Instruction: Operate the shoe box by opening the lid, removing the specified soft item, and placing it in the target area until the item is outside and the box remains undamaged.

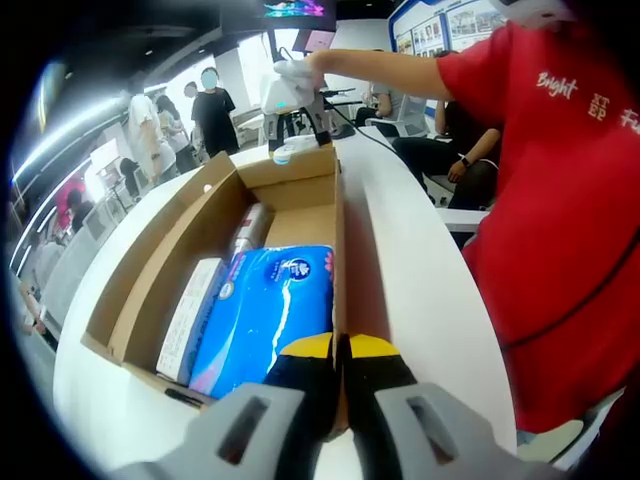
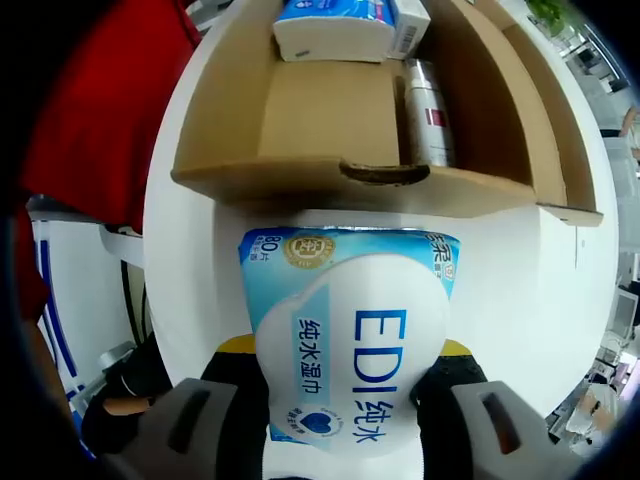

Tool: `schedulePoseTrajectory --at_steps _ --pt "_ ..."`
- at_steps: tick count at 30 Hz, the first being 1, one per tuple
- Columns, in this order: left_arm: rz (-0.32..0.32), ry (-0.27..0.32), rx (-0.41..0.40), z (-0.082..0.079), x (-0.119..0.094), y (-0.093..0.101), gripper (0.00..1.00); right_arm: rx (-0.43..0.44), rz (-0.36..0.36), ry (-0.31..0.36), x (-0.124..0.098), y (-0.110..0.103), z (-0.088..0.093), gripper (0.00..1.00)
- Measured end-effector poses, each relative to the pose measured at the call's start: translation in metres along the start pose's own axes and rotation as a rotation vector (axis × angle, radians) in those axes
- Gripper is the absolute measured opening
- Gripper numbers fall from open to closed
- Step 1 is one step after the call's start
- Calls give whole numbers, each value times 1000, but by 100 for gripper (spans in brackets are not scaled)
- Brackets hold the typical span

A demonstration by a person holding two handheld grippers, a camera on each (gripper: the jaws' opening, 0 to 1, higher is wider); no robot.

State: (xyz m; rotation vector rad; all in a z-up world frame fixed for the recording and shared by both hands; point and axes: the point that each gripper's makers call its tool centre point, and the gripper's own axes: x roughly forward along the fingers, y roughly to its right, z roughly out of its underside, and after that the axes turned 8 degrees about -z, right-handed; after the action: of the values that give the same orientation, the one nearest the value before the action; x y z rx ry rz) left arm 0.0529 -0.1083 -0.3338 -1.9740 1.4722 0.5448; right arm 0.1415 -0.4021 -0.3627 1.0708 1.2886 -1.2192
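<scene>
A person in a red shirt [image 1: 560, 200] works a cardboard shoe box [image 1: 160, 250] on a white table [image 1: 420, 290]; the box lies open, its lid folded flat to one side, so the opening step looks done and the removal is in hand.

In the right gripper view, the right gripper [image 2: 350, 400] holds a soft blue-and-white pack of wet wipes [image 2: 350, 330] between its yellow-tipped jaws, which are closed on the pack's sides; the pack sits outside the box, just beyond its near wall [image 2: 370, 180] and above the white table (whether it touches the surface cannot be told). Inside the box behind it lie a silver can [image 2: 428, 110] and a blue tissue pack [image 2: 335, 25].

In the left gripper view, the left gripper [image 1: 340, 360] pinches the box's right-hand wall [image 1: 338, 240] at its near corner, one jaw inside and one outside, closed on the cardboard; this reads as a steadying hold. The same blue tissue pack [image 1: 270, 305] lies in the box just beside those jaws; a white carton [image 1: 190, 315] rests against it on the far side. At the box's far end the other gripper [image 1: 295, 95] shows, held up by the person's hand.

By judgement, the item is already clear of the box; the next move calls for carrying the wipes away from the wall to the target area, lowering them flat and then opening the right jaws, while the left hold stays gentle enough not to crease the cardboard.
</scene>
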Motion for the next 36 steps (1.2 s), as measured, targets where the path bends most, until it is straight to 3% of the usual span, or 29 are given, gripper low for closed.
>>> schedulePoseTrajectory --at_steps 17,21,36 --pt "-5 -1 5 0 0 -1 3 -5 -3 8 2 1 0 58" --pt "-10 2 5 0 0 -1 3 -10 -20 12 13 2 1 58" --pt "-8 0 2 1 0 -1 3 2 -34 -27 13 4 1 58"
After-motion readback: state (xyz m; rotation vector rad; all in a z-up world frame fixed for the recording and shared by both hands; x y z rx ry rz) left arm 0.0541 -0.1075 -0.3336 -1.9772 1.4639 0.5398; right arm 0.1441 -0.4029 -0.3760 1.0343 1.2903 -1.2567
